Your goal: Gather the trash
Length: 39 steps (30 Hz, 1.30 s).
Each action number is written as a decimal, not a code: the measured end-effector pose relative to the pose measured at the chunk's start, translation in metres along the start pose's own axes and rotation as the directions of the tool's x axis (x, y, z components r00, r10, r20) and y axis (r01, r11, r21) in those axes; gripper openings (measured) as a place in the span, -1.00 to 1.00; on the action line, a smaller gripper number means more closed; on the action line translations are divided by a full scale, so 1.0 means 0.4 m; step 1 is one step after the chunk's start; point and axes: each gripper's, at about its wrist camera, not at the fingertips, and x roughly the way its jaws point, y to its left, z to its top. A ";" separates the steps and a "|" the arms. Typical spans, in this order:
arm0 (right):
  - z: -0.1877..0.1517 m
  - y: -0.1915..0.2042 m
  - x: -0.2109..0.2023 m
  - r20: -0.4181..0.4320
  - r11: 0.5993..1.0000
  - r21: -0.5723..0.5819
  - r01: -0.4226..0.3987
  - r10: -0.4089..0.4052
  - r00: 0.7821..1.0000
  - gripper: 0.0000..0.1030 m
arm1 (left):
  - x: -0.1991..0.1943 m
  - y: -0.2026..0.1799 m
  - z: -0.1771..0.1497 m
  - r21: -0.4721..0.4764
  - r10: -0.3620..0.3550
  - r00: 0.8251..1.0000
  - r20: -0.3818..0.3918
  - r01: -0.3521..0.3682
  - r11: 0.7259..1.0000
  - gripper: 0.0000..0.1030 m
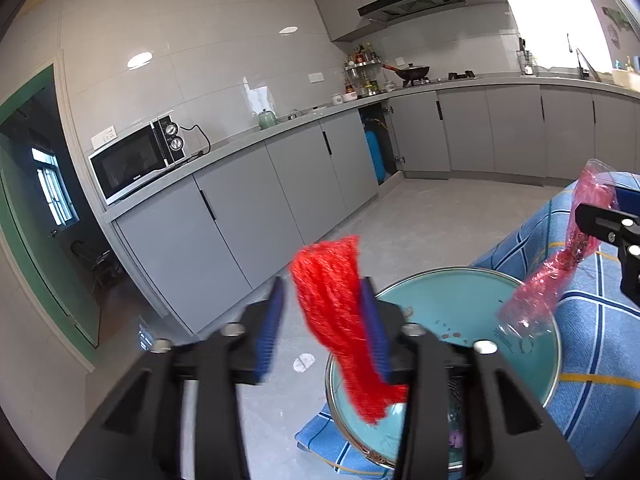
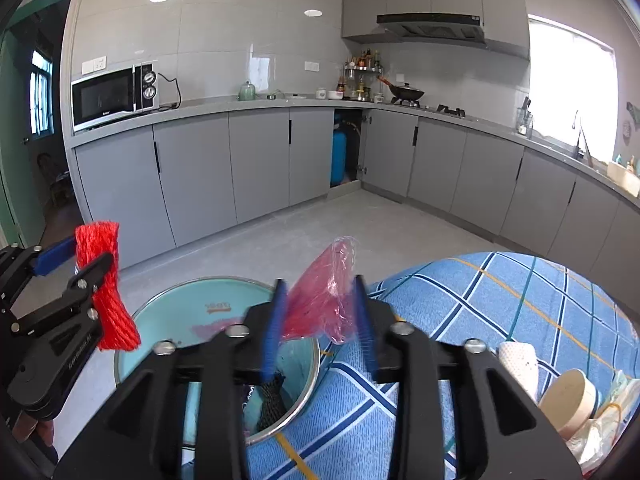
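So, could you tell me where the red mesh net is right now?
The red mesh net hangs between the left gripper's fingers, over the teal bin's left rim.
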 end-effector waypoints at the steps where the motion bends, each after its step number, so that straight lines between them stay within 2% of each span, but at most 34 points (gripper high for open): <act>1: 0.000 -0.003 0.004 -0.005 1.000 0.007 -0.002 0.002 1.000 -0.29 | 0.000 0.000 -0.001 0.001 0.004 1.000 0.003 -0.004 1.000 0.03; 8: -0.015 -0.019 0.006 -0.021 1.000 0.029 -0.002 0.003 1.000 -0.14 | -0.003 -0.003 -0.005 0.003 -0.031 1.000 -0.002 0.031 0.999 0.06; 11: -0.019 -0.024 0.002 -0.022 0.999 0.034 -0.003 0.003 1.000 -0.04 | -0.010 -0.009 -0.006 0.010 -0.024 1.000 0.008 0.024 1.000 0.28; 16: -0.024 -0.043 -0.019 -0.027 0.999 0.051 0.007 -0.005 1.000 0.02 | -0.013 -0.011 -0.005 0.011 -0.023 1.000 0.009 0.023 1.000 0.29; 19: -0.033 -0.056 -0.048 -0.029 0.998 0.054 0.025 -0.023 0.999 0.06 | -0.021 -0.017 -0.002 0.010 -0.015 1.000 0.017 0.015 1.000 0.49; 21: -0.038 -0.068 -0.073 -0.029 0.997 0.058 0.045 -0.043 0.999 0.06 | -0.032 -0.027 -0.003 0.015 -0.022 0.999 0.023 0.022 1.000 0.50; 26: -0.071 -0.129 -0.157 -0.022 0.992 0.074 0.102 -0.100 0.995 0.13 | -0.080 -0.078 -0.007 0.046 -0.067 0.997 0.044 0.065 0.997 0.55; 31: -0.122 -0.208 -0.256 -0.017 0.979 0.113 0.169 -0.168 0.986 0.21 | -0.142 -0.158 -0.014 0.093 -0.141 0.988 0.063 0.135 0.986 0.57; 36: -0.182 -0.300 -0.357 -0.018 0.954 0.165 0.249 -0.250 0.968 0.28 | -0.223 -0.252 -0.015 0.157 -0.233 0.968 0.090 0.217 0.963 0.59; 39: -0.218 -0.361 -0.407 -0.025 0.931 0.195 0.310 -0.311 0.950 0.31 | -0.267 -0.302 -0.006 0.187 -0.284 0.953 0.108 0.261 0.947 0.61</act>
